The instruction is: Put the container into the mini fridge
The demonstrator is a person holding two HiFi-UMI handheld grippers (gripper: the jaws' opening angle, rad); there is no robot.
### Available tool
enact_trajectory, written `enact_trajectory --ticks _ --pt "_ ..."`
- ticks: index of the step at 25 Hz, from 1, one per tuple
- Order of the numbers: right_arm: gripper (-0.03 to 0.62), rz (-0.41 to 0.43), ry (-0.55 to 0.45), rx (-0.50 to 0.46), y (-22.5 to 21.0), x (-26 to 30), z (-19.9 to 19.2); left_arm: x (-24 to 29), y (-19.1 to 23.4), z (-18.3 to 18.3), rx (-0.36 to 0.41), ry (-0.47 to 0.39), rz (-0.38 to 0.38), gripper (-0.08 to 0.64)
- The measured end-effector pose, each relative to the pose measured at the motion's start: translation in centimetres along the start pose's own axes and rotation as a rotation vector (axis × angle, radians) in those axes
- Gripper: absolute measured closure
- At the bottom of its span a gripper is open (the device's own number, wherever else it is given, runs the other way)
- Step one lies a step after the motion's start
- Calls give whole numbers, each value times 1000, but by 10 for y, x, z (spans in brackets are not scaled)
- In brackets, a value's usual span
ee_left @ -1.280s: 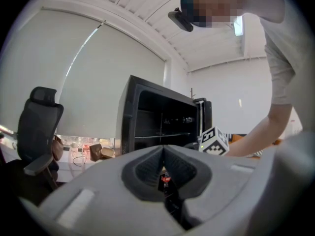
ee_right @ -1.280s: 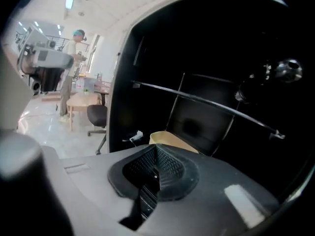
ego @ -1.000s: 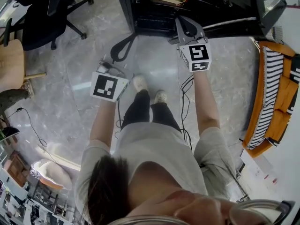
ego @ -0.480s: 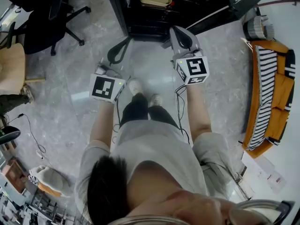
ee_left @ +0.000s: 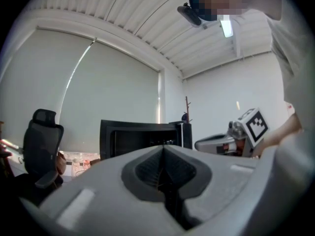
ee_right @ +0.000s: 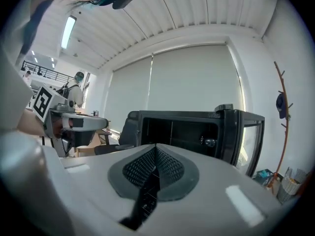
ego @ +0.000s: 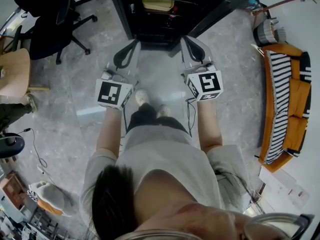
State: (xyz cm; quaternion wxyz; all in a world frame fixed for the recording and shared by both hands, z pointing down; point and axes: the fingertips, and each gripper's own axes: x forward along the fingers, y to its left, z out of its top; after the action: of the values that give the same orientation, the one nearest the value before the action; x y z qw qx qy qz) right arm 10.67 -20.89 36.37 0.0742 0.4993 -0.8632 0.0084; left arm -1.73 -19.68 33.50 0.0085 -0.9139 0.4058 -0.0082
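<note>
The black mini fridge [ego: 160, 11] stands open on the floor ahead, its door [ego: 225, 6] swung out to the right. A pale yellow container [ego: 158, 0] rests on a shelf inside it. My left gripper [ego: 134, 44] and right gripper [ego: 186, 39] hover side by side just in front of the opening, both shut with nothing between the jaws. In the left gripper view the jaws [ee_left: 162, 149] meet below the fridge [ee_left: 142, 136]. The right gripper view shows shut jaws [ee_right: 155, 146] below the open cabinet [ee_right: 182, 129] and its door [ee_right: 246, 136].
A black office chair [ego: 45, 19] and a wooden stool [ego: 12, 74] stand to the left. An orange striped seat [ego: 290, 99] and a basket [ego: 265, 31] are on the right. Cables [ego: 190, 114] trail on the floor by the person's feet.
The right gripper has drawn back from the fridge's front and now sits level with the left one. The view has shifted so more of the open fridge shows.
</note>
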Motion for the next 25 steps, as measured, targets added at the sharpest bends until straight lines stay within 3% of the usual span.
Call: enact_trajectory --ticks 13,25 --pt "595 42 -74 17 20 -87 30 -32 -74 40 34 -41 33 558" --pt "595 89 -137 7 36 -138 51 -63 -111 59 52 -66 110 558"
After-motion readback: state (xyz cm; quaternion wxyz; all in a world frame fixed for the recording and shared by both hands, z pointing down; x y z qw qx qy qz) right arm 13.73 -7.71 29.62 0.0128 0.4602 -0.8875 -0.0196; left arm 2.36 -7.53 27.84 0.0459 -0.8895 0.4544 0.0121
